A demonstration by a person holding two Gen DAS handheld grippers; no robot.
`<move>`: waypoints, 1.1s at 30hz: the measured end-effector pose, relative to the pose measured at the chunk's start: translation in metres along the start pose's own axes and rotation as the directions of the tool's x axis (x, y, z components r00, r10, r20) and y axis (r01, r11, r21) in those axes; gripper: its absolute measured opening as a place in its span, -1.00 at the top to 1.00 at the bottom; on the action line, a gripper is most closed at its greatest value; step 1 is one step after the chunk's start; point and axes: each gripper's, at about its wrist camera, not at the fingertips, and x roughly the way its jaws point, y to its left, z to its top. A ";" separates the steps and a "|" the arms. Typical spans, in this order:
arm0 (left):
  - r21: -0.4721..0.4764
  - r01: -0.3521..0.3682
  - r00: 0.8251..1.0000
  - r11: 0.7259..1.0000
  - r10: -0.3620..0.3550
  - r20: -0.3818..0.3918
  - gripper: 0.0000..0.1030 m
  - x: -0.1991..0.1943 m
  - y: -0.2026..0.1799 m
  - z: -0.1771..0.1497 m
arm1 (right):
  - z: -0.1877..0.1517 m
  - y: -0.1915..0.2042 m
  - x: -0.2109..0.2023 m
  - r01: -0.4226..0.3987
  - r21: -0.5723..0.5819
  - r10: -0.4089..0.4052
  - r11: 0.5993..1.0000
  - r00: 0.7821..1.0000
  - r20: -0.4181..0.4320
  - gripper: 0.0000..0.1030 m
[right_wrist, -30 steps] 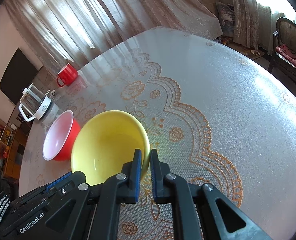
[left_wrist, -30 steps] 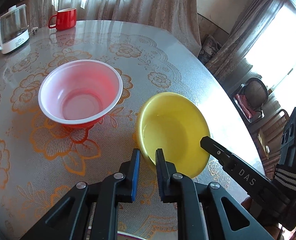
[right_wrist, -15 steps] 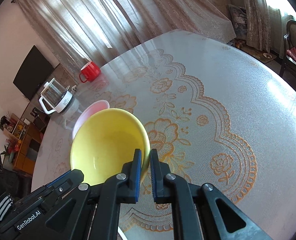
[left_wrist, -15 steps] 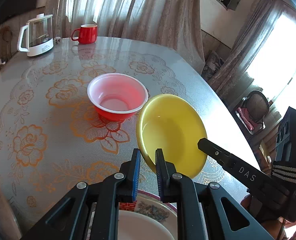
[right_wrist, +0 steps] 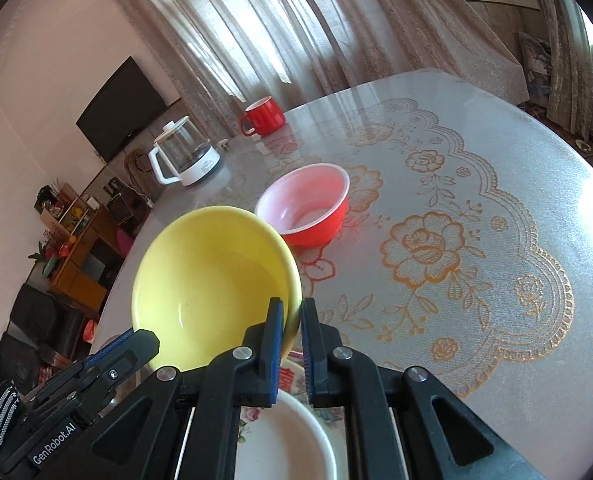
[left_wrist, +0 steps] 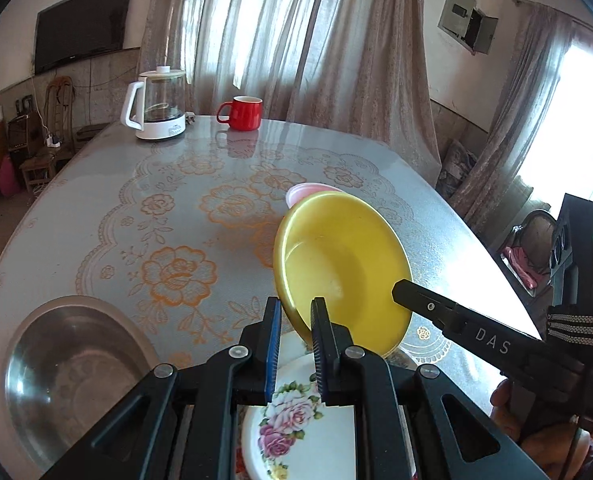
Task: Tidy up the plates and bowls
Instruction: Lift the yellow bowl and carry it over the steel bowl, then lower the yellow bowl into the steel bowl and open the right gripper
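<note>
Both your tongs are clamped on the yellow bowl [left_wrist: 344, 264]: the left tongs [left_wrist: 296, 320] pinch its near rim, the right tongs [right_wrist: 292, 320] its opposite rim, holding it tilted above the tabletop [right_wrist: 496, 184]. Just below the tongs sits a floral plate [left_wrist: 296, 432]. Beyond the bowl stands the red bowl [right_wrist: 308, 208]; left of the left tongs lies a steel bowl [left_wrist: 68, 372].

Yellow bowl [left_wrist: 342, 264]: plain, empty, tilted, raised off table, above floral plate [left_wrist: 296, 424]. Red bowl [right_wrist: 308, 210], white inside: upright on tablecloth, beyond yellow bowl. Steel bowl [left_wrist: 68, 372]: upright, near table edge. White dish [right_wrist: 292, 440], possibly a bowl: on floral plate.
</note>
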 end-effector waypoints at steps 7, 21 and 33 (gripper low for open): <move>-0.033 -0.075 0.997 0.997 0.076 0.032 0.71 -0.024 0.037 -0.022 | -0.021 0.043 0.007 -0.049 -0.081 0.046 0.995 0.998 -0.046 0.84; -0.156 -0.161 0.986 0.975 0.167 0.026 0.71 -0.049 0.113 -0.054 | -0.053 0.117 0.034 -0.137 -0.195 0.108 0.971 0.982 -0.156 0.83; -0.246 -0.212 0.977 0.946 0.215 -0.016 0.71 -0.062 0.165 -0.079 | -0.077 0.171 0.081 -0.185 -0.272 0.100 0.944 0.949 -0.297 0.82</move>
